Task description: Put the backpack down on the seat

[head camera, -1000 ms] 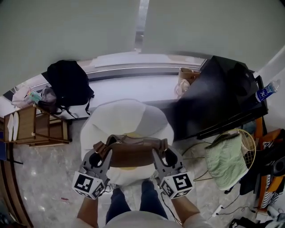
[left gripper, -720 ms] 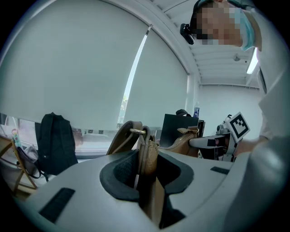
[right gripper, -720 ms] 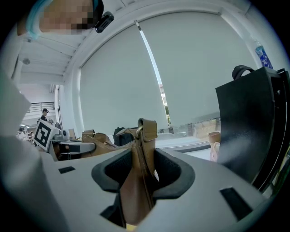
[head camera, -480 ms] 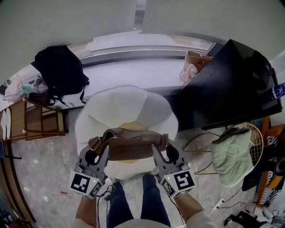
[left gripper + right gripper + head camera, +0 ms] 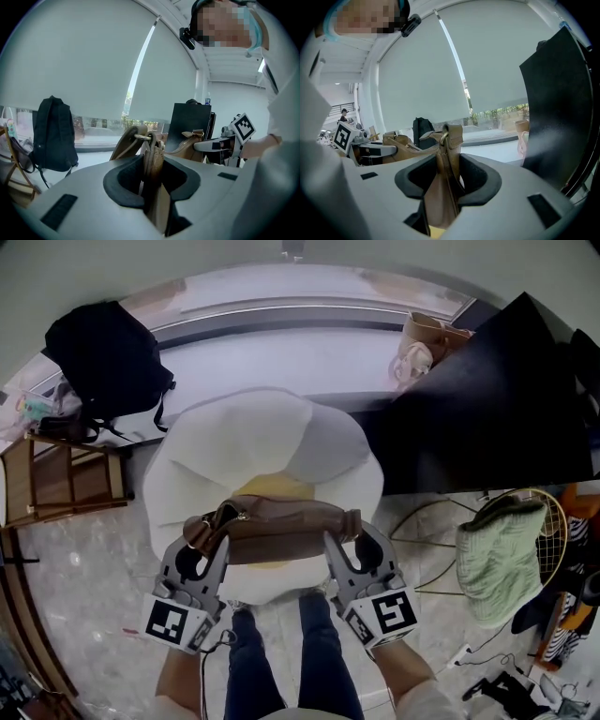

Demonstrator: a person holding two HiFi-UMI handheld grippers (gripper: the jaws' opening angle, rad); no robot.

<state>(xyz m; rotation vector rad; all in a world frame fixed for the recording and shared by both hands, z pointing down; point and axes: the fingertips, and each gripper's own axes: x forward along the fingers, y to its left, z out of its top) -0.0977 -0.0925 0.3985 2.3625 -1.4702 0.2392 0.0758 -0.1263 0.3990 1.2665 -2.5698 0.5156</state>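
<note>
The brown backpack point(image 5: 281, 532) hangs stretched between the two grippers, lying crosswise over the near edge of the seat point(image 5: 244, 442), a white petal-shaped cushion, and covering the near side of its yellow centre point(image 5: 272, 488). From the head view it appears to sit at or just above the cushion; whether its underside touches cannot be settled from there. The left gripper point(image 5: 204, 542) clamps the bag's left end: in the left gripper view its jaws are drawn in narrow on a folded tan strap with a brass ring, pads pressing the leather on both sides. The right gripper point(image 5: 349, 542) grips the right end in the same way, its jaws set a little wider on a thicker fold of strap and ring. Both grippers point away from the person and slightly down. Beyond the seat's far edge runs a pale window ledge point(image 5: 281, 357), with a black backpack point(image 5: 108, 357) standing at its left end and a small tan bag point(image 5: 427, 343) near its right end. A wooden stand point(image 5: 61, 479) is left of the seat, a black panel point(image 5: 487, 418) to its right.
</note>
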